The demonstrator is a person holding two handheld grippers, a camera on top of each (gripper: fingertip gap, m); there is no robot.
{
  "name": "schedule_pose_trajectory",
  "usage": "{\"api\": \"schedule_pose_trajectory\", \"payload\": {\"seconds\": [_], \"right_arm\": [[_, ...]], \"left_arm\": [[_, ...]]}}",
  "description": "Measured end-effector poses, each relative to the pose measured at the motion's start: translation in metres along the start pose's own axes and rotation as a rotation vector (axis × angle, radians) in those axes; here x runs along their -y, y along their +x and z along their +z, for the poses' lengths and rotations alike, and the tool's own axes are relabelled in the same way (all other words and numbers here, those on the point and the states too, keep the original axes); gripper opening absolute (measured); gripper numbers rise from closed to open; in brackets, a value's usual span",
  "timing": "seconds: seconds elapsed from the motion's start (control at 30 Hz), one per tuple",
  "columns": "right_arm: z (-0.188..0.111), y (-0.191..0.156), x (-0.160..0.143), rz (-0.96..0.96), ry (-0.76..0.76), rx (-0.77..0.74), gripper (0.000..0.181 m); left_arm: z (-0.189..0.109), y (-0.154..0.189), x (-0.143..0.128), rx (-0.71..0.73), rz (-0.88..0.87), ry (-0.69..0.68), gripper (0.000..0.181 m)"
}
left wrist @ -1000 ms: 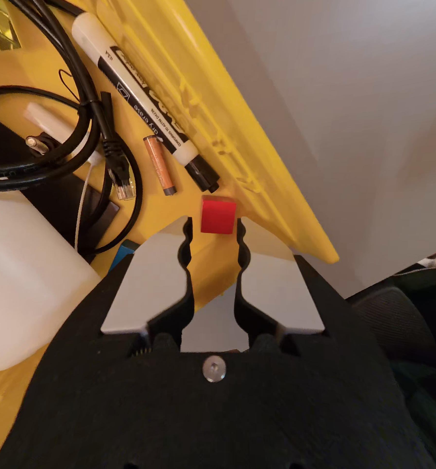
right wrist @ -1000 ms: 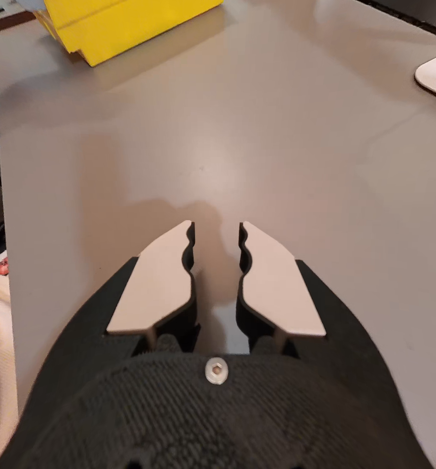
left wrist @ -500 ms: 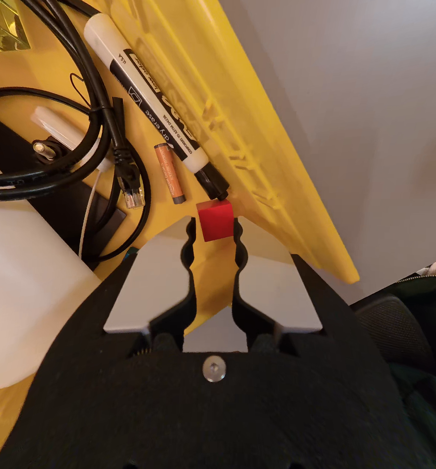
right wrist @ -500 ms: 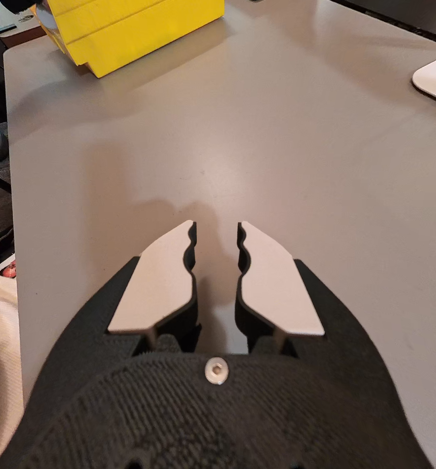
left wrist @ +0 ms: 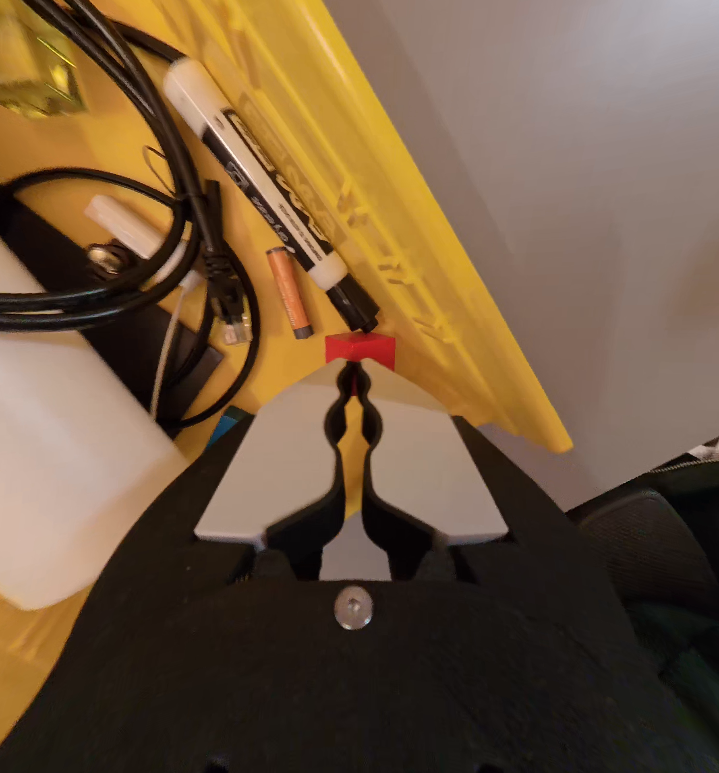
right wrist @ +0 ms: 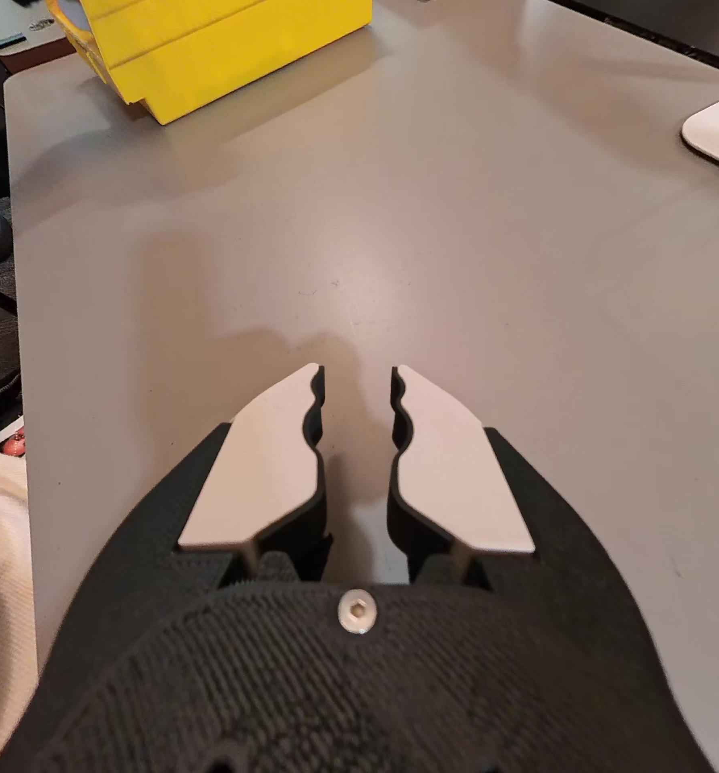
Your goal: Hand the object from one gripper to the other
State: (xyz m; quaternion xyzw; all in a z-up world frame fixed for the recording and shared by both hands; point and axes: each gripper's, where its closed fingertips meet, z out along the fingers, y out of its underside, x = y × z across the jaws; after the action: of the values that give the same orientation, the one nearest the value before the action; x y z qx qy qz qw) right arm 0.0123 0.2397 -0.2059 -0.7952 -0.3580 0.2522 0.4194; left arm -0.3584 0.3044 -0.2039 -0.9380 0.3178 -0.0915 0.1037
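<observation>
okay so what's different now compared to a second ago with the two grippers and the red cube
The left gripper moved forward inside the yellow bin and closed on the red cube, which turned slightly. The right gripper stayed open and empty over the table, drifting slightly.

Marker crowds cube — seemingly touching.

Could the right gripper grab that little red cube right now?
Probably not. The red cube sits inside the yellow bin, pinched at the left gripper tips. The right gripper hangs open over bare table, with the bin far off.
</observation>
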Motion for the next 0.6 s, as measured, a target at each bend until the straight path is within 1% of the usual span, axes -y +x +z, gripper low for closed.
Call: {"api": "schedule_pose_trajectory", "payload": {"seconds": [0.07,0.13,0.23,0.33,0.4,0.6], "right_arm": [[0.0,0.0,0.0,0.0,0.0,0.0,0.03],[0.0,0.0,0.0,0.0,-0.003,0.001,0.03],[0.001,0.0,-0.001,-0.003,-0.005,-0.001,0.03],[0.001,-0.001,-0.001,-0.007,-0.007,-0.001,0.03],[0.001,-0.001,-0.001,-0.008,-0.009,-0.001,0.03],[0.001,-0.001,-0.002,-0.011,-0.013,0.001,0.03]], "left_arm": [[-0.01,-0.005,0.005,0.027,0.006,0.056,0.001],[-0.014,-0.004,0.003,0.013,-0.004,0.074,0.001],[-0.011,-0.008,-0.003,0.024,-0.006,0.046,0.003],[-0.003,-0.004,-0.002,0.002,0.006,0.036,0.021],[0.002,-0.003,-0.003,0.0,0.018,0.01,0.028],[0.009,-0.007,-0.006,0.049,0.035,-0.04,0.028]]}}
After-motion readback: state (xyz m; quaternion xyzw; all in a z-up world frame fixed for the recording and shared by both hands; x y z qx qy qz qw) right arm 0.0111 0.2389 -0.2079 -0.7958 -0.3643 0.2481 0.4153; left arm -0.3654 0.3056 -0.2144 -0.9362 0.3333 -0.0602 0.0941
